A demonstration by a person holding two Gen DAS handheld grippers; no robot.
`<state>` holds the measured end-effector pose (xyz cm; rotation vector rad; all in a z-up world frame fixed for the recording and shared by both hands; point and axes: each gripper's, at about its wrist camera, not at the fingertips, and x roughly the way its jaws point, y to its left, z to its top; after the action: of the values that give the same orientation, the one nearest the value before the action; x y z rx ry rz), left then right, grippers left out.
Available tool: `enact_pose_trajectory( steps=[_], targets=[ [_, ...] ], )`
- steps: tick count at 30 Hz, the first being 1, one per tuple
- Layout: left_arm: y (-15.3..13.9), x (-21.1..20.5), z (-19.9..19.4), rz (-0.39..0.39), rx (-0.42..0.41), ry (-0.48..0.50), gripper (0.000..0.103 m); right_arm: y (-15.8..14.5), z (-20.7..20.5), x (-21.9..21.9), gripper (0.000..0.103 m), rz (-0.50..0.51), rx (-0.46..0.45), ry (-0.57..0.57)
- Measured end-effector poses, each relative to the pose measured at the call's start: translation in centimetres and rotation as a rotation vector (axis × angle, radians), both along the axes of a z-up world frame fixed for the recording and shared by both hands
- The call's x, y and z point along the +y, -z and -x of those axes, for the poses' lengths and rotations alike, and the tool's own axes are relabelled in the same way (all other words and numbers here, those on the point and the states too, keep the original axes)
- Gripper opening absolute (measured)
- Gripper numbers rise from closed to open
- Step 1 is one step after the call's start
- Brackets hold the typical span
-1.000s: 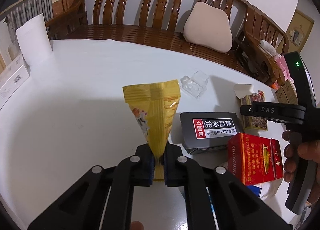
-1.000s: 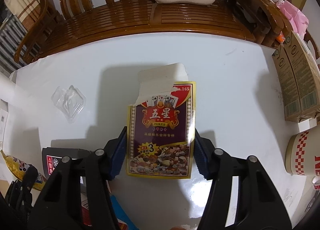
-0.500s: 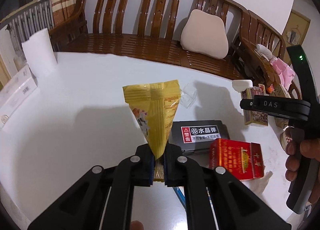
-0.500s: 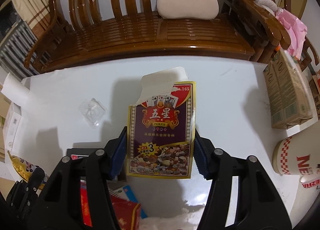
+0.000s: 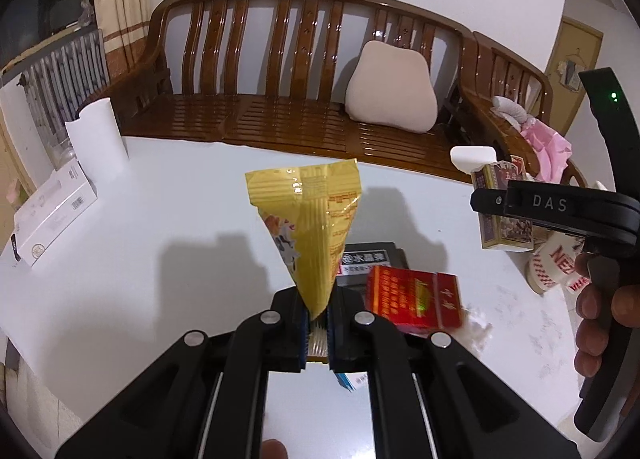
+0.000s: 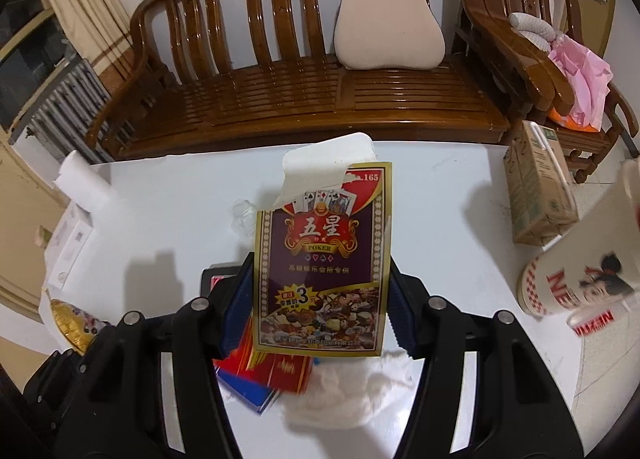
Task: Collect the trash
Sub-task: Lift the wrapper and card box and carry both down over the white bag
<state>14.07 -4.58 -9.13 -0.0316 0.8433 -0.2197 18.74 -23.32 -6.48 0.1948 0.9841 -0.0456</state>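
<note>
Currently left tool (image 5: 318, 333) pinches yellow snack wrapper (image 5: 310, 231) by its narrow end, right tool (image 6: 320, 307) clamps card box (image 6: 324, 259) by its sides, both above desk (image 5: 140, 227). Risk: slick wrapper slips out; torn box flap (image 6: 320, 171) snags.

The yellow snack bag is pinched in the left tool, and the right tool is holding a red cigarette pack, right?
Not quite. The left tool does pinch the yellow snack bag, but the right tool holds a purple poker card box, as the right wrist view shows. The red cigarette pack lies on the white table.
</note>
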Motion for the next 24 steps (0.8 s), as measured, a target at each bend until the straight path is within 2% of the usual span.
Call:
enact_pose_trajectory(
  steps=[15,24],
  targets=[
    [-1.4,-1.0,6.4,-0.008,-0.008,0.068,0.007,-1.8,7.2,0.1,0.057,-0.006,-0.023,-0.005],
    [-1.5,-1.6,12.7,0.002,-0.001,0.127,0.007,-2.7,15.2,0.6,0.057,-0.029,-0.053,-0.030]
  ],
)
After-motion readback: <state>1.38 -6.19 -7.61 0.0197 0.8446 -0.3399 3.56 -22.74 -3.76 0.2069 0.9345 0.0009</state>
